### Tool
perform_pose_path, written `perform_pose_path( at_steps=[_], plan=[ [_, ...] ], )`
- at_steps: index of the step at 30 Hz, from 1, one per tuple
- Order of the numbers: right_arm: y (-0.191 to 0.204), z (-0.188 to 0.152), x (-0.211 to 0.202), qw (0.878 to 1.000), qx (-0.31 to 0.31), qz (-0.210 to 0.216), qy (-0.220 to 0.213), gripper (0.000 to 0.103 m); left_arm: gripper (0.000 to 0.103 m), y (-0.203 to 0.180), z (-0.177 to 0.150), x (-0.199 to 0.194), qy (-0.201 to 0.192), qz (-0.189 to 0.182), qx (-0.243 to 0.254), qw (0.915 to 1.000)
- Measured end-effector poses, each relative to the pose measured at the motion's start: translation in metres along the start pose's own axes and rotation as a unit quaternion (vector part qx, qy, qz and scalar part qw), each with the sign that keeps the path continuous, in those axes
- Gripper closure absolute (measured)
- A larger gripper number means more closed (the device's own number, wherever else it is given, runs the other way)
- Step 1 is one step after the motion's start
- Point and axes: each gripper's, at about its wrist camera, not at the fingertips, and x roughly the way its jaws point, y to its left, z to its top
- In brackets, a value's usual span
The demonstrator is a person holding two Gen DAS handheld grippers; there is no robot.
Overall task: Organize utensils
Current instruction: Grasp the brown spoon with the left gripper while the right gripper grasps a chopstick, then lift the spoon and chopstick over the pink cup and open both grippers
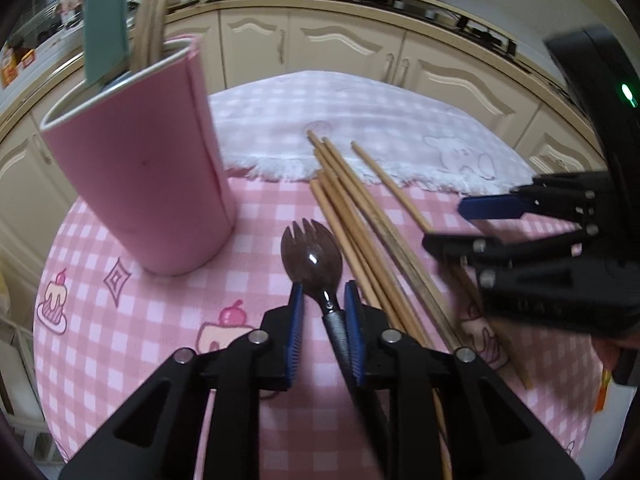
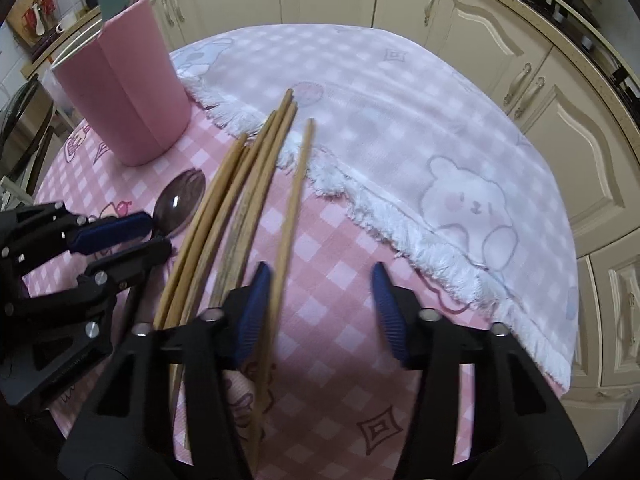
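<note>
The left gripper (image 1: pixel 323 304), tilted steeply down, has its pads narrowly spread about the spork's (image 1: pixel 311 256) neck, the right pad touching its handle; its tines point toward the pink cup (image 1: pixel 140 184), just beside it. The right gripper (image 2: pixel 320 300), also angled down, stands half-spread over one chopstick (image 2: pixel 294 200) lying against its left pad, its long axis running away toward the white towel (image 2: pixel 400 120), right of the cup.
</note>
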Motion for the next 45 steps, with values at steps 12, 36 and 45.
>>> perform_pose_path(
  at_steps=[12,36,45],
  plan=[
    [0.015,0.019,0.006,1.000,-0.012,0.005,0.006,0.097,0.093,0.002,0.009,0.006,0.008,0.004,0.003,1.0000],
    [-0.035,-0.004,-0.118,0.949,0.129,0.157,-0.242,0.097,0.093,0.029,-0.006,-0.132,-0.219,-0.041,-0.033,0.9743],
    [-0.015,0.028,-0.166,0.917,0.126,0.173,-0.335,0.097,0.093,0.061,0.025,-0.185,-0.299,-0.032,-0.062,0.9517]
  ],
)
